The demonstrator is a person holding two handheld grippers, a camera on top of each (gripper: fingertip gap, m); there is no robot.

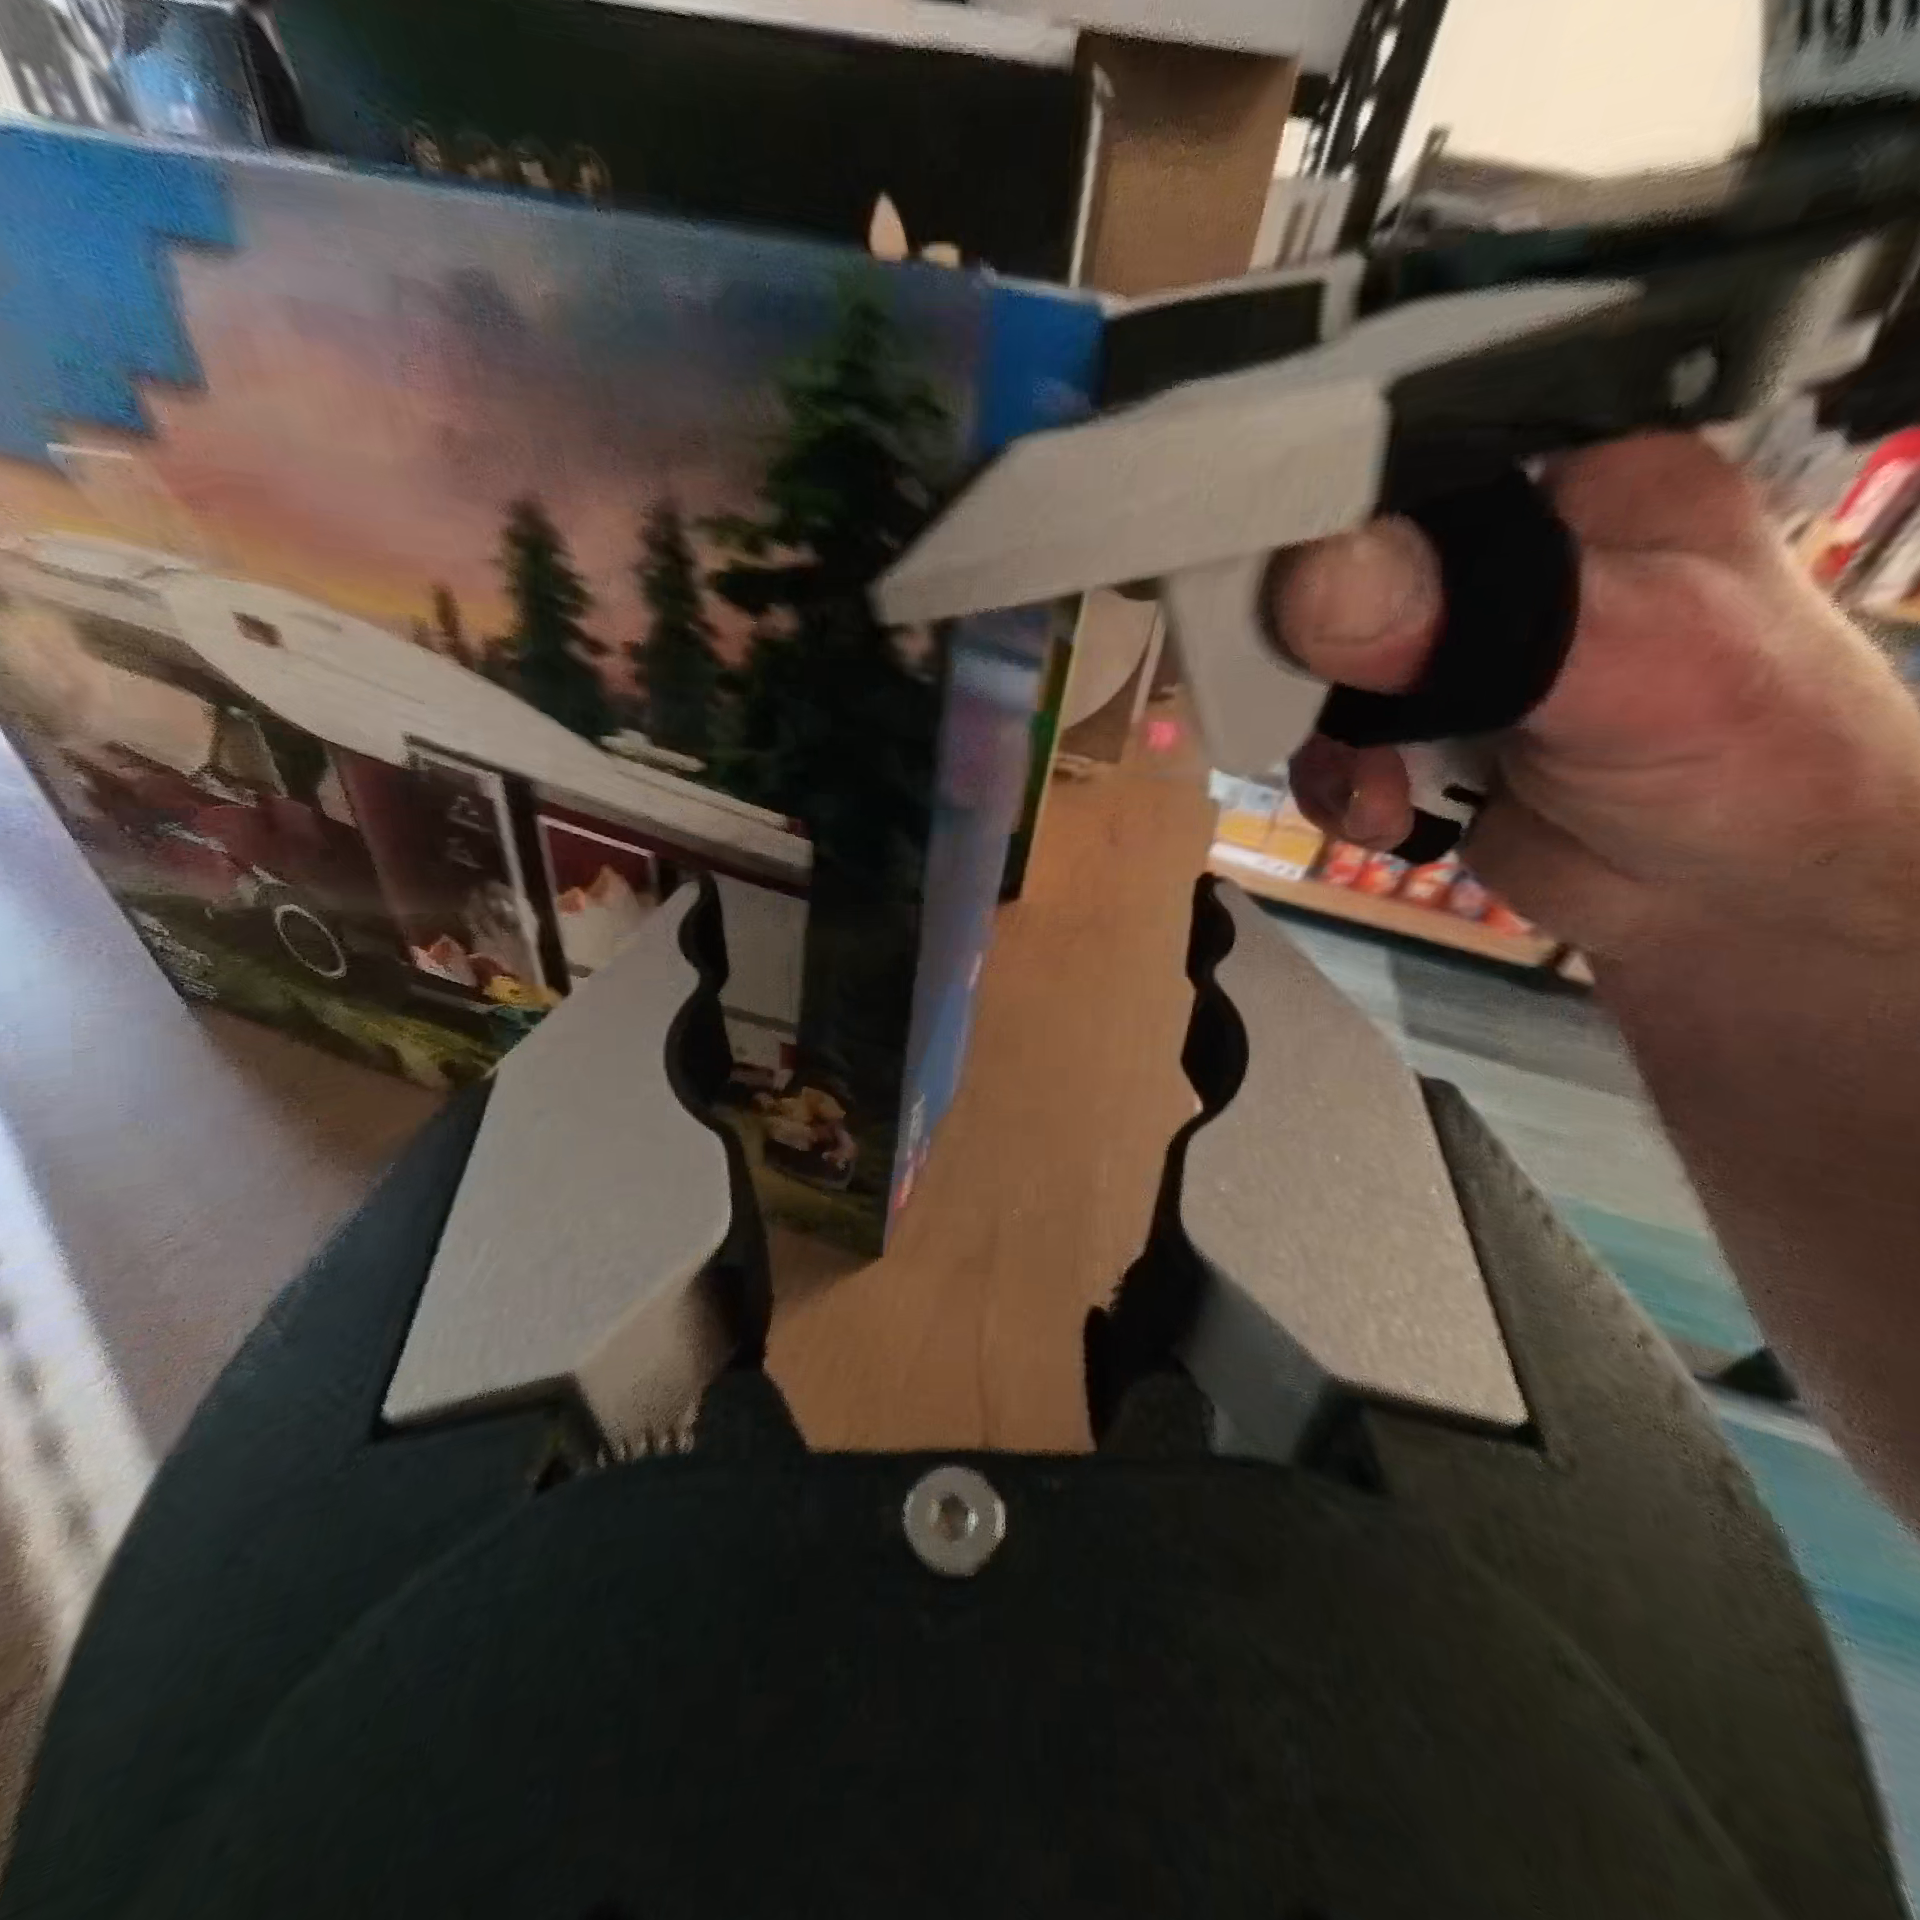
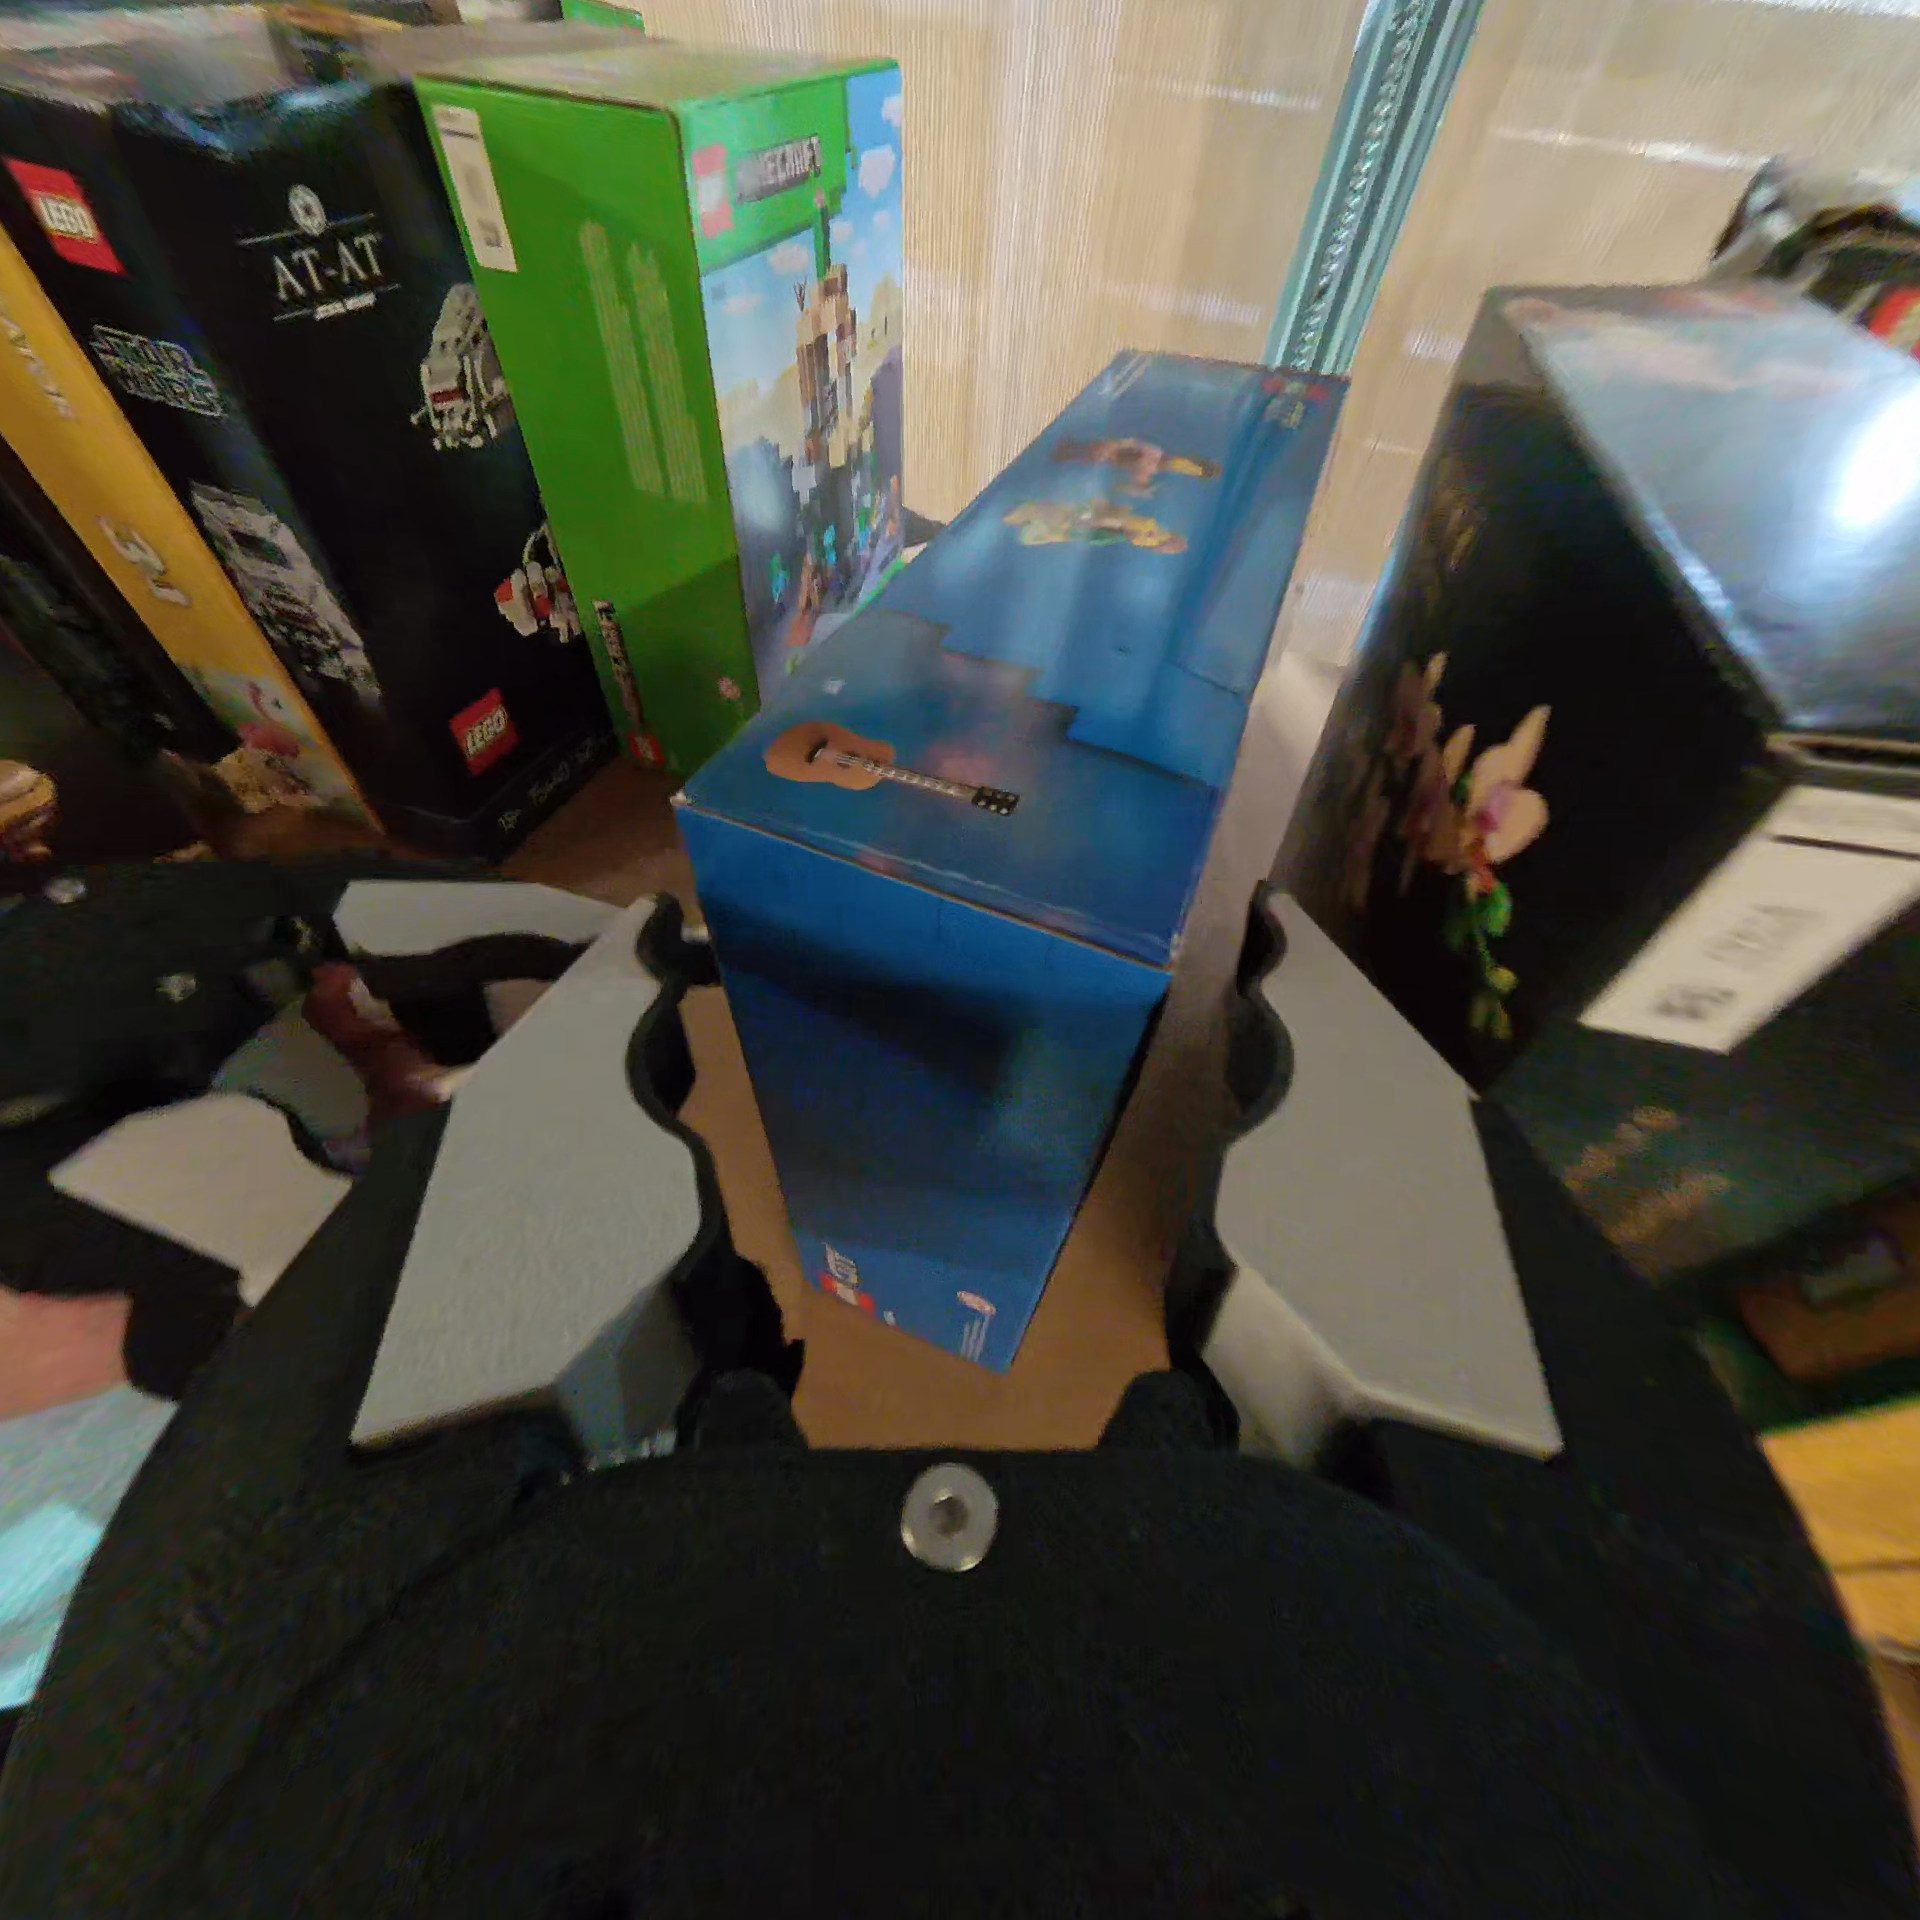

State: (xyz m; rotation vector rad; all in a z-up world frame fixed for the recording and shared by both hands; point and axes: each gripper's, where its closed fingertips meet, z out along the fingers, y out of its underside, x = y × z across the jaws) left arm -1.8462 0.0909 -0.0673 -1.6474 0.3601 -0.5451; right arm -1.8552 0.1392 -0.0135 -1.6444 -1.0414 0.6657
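Blue box: we see a tall blue toy box (image 2: 935, 1039) upright on the wooden worktop (image 2: 914, 1392), its camper-picture face (image 1: 468, 623) at 10 o'clock in the left wrist view.
Right gripper (image 2: 961, 935): wide open; we see the box's narrow end between its fingers, a gap on each side.
Left gripper (image 1: 951, 925): wide open; the box corner stands between its fingers, unpressed.
Neighbours: green box (image 2: 623, 416) at 11 o'clock, black flower box (image 2: 1558, 727) at 2 o'clock.
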